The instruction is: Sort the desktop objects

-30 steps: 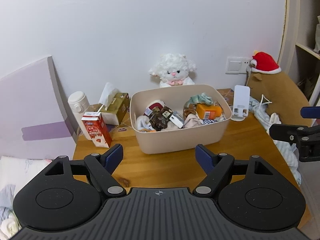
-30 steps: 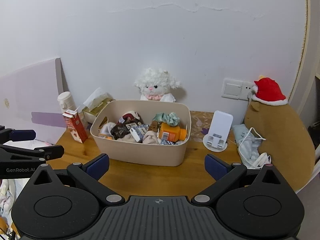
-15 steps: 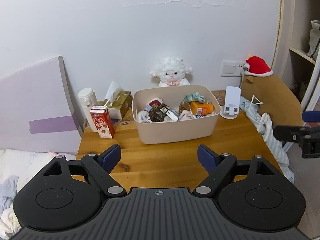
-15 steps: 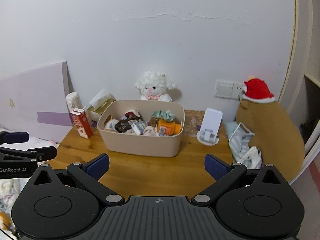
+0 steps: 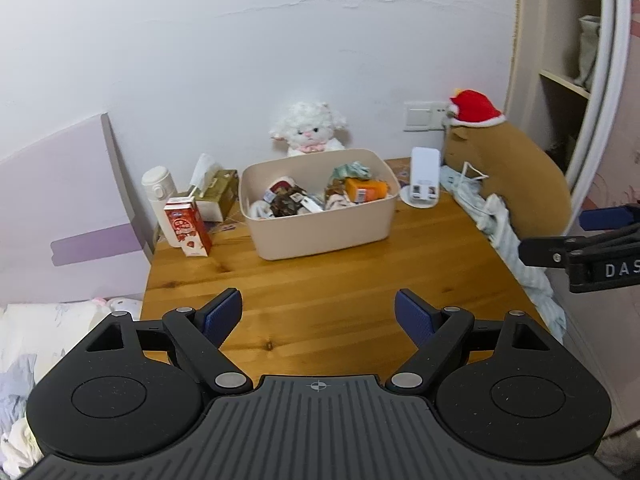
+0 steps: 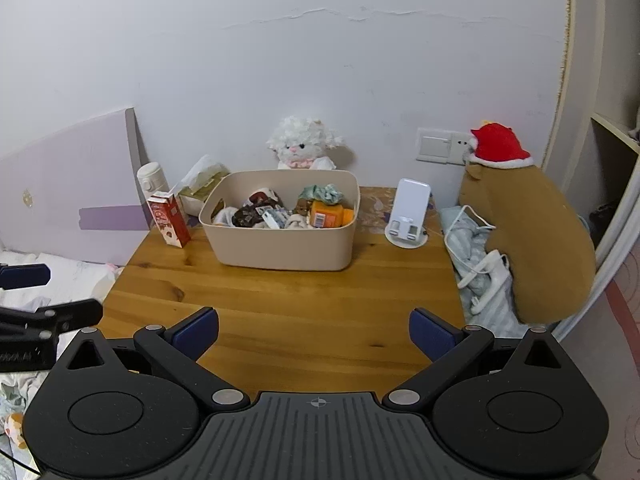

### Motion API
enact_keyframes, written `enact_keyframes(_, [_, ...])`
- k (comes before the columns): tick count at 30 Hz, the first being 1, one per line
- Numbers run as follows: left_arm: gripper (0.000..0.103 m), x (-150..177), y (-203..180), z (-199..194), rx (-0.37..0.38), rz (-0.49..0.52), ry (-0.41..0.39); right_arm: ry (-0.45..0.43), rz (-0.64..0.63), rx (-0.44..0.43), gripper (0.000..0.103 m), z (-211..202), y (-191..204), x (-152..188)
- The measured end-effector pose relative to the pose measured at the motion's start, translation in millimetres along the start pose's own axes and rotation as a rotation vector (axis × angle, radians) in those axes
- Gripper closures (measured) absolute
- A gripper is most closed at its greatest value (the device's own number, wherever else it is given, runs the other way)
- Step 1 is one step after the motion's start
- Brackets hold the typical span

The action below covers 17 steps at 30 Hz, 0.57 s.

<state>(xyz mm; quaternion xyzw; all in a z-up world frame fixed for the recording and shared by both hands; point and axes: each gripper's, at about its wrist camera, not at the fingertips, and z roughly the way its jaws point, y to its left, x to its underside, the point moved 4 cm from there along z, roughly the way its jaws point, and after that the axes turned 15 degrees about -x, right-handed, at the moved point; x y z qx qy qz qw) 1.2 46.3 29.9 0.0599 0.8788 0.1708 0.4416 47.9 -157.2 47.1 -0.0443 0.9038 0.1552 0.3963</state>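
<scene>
Both grippers backed off – left gripper [image 5: 318, 316] wide, right gripper [image 6: 314, 330] wide, bin [image 5: 320, 236] full

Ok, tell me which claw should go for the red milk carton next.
Left. The red milk carton stands at the table's left edge, beside the beige bin, on the left claw's side. The right claw would have to cross over. Both are open and empty.

Matt plastic bin [image 5: 320, 236]; varnished wood table [image 5: 320, 292].

Near half of counter [image 6: 288, 312] bare, open to either tool. Bin [image 6: 280, 244] blocks centre rear; carton [image 6: 170, 222] left, phone stand [image 6: 408, 220] right.
</scene>
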Motion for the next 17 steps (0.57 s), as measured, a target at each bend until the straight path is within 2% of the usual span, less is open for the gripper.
enact_keyframes(9, [0.018,0,5,-4,-0.004,0.009,-0.004,0.003,0.0,0.013,0.0,-11,6,4])
enact_keyframes(17, [0.018,-3,17,13,0.024,-0.024,0.038,0.025,0.021,0.033,0.0,0,4,2])
